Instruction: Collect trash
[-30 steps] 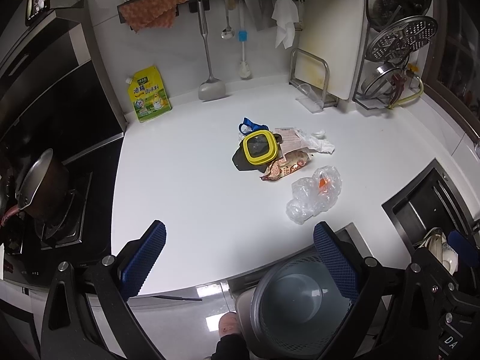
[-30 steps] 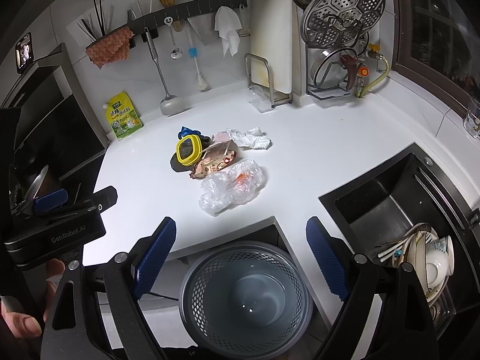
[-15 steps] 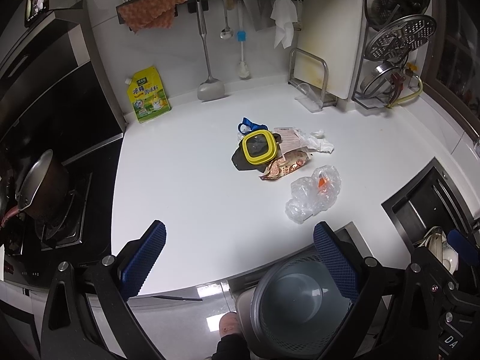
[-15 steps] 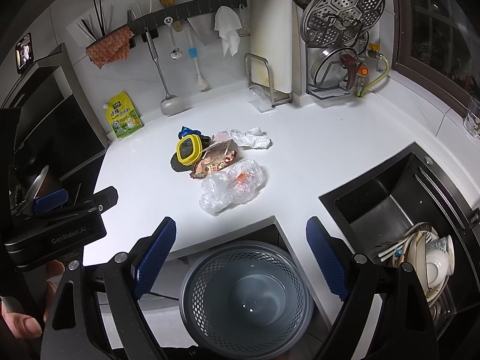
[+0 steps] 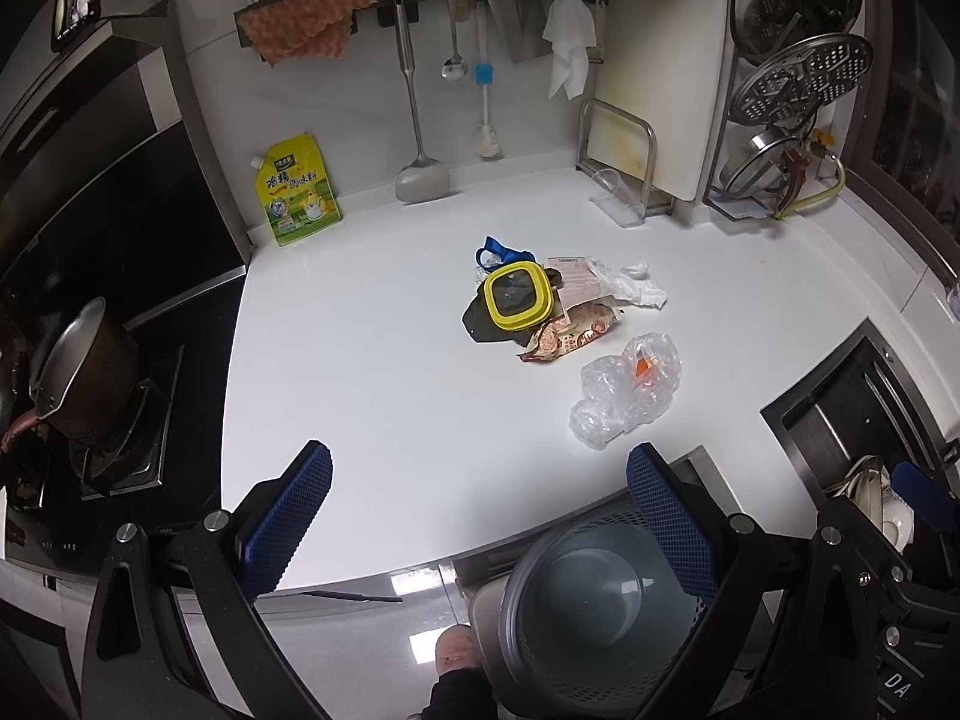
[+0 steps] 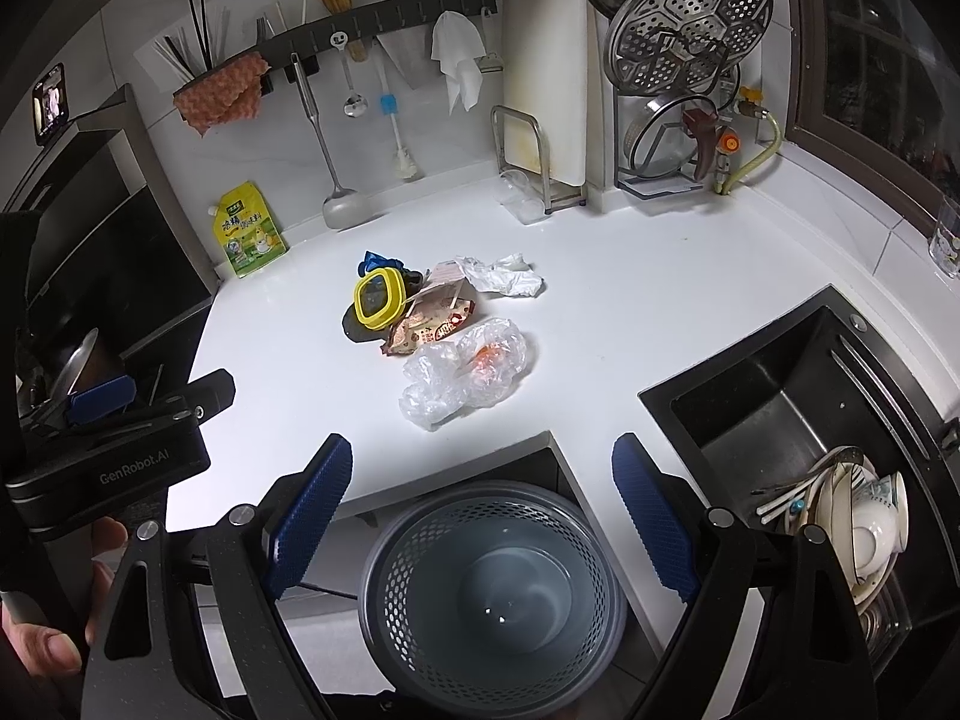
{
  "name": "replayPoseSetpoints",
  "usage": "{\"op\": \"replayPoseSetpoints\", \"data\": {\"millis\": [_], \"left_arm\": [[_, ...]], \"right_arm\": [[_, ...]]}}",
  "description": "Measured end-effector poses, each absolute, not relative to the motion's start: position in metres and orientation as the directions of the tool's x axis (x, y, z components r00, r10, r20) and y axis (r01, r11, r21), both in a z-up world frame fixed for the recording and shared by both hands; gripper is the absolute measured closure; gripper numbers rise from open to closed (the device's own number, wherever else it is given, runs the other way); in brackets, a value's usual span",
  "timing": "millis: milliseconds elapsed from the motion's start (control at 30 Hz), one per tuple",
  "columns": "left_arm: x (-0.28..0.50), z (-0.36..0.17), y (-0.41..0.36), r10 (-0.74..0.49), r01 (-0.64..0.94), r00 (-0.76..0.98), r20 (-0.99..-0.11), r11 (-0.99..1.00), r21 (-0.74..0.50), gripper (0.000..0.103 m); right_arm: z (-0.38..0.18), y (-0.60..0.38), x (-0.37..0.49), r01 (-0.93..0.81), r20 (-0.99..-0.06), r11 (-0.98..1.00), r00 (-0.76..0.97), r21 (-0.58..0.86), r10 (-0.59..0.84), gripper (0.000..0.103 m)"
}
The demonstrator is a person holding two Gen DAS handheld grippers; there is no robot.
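Both grippers hang over the near edge of the white counter (image 5: pixel 360 330), well short of the trash. The left gripper (image 5: pixel 480 516) has its blue pads spread wide and holds nothing; the right gripper (image 6: pixel 480 516) is likewise wide open and empty. Mid-counter lie a yellow-rimmed lid (image 5: pixel 517 295), a snack wrapper (image 5: pixel 570 333), crumpled white paper (image 5: pixel 636 291) and, nearer, a clear plastic bag (image 5: pixel 627 399), perhaps with something orange inside. The grey mesh bin (image 6: pixel 489 588) stands below the counter's edge.

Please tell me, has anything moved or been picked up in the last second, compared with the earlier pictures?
Nothing has visibly changed. The left gripper and the right gripper stay open and empty above the bin, and the trash pile lies untouched on the counter.
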State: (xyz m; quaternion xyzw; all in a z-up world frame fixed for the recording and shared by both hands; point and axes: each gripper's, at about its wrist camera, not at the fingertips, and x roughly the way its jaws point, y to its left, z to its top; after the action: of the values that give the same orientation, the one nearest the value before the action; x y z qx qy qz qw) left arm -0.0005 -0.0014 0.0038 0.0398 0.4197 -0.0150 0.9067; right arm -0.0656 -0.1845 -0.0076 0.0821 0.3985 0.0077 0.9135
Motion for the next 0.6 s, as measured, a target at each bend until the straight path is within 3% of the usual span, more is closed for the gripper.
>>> {"op": "replayPoseSetpoints", "data": {"millis": [600], "left_arm": [[0.0023, -0.0022, 0.0077, 0.012, 0.055, 0.639, -0.769, 0.997, 0.062, 0.006]], "right_arm": [[-0.0145, -0.1767, -0.0595, 0.049, -0.736, 0.985, 0.671, 0.165, 0.09, 0.018]]}}
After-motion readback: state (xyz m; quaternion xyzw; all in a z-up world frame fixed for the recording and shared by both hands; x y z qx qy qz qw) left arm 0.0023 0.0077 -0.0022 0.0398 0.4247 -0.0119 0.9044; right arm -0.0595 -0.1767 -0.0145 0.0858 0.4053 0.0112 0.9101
